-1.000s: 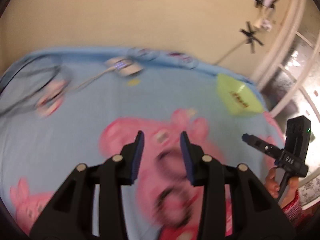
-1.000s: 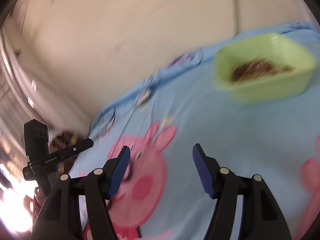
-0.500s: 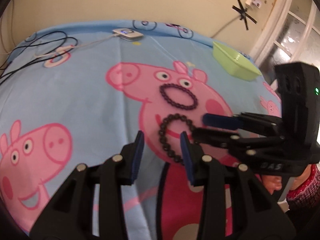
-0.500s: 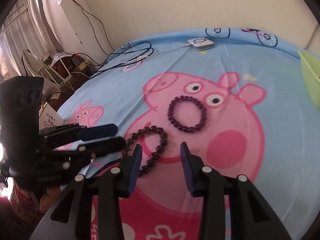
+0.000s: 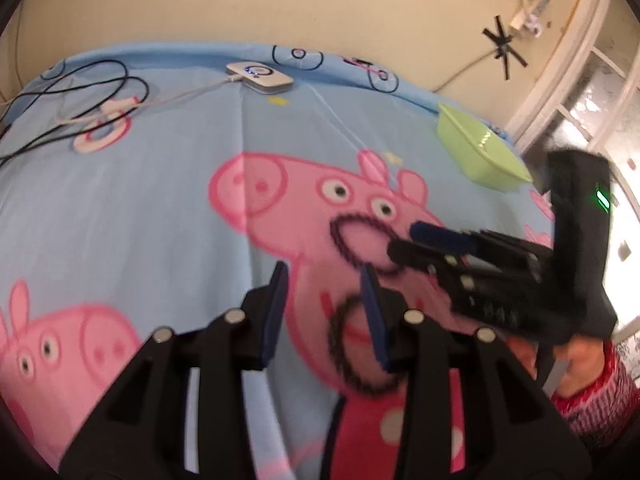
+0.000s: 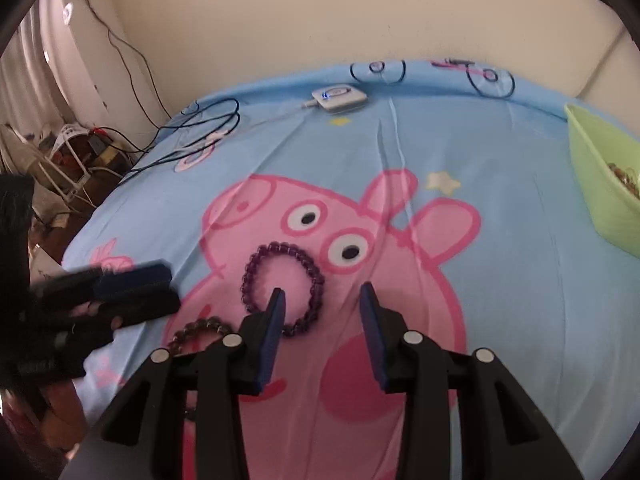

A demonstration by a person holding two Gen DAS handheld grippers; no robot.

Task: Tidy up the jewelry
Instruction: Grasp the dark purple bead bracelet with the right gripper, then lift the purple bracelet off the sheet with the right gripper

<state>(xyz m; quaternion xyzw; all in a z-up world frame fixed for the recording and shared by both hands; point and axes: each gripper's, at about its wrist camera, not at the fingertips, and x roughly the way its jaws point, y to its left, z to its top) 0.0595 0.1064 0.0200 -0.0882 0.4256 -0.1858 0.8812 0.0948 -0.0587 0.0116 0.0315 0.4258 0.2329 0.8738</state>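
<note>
Dark bead bracelet beneath left hand-held gripper

A bed under a blue cartoon-pig sheet meets a cream wall beside a white-framed window

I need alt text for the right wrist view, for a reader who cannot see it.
The right gripper, jaws apart and empty, hovers at a purple bead bracelet on a blue cartoon-pig bedsheet. A darker bracelet lies left, near the left gripper; a green bowl sits right.

Readable text: none in either view.
Right gripper body: green light only, no legible lettering.
White device near bedsheet's far edge: blue glow, no words.
</note>
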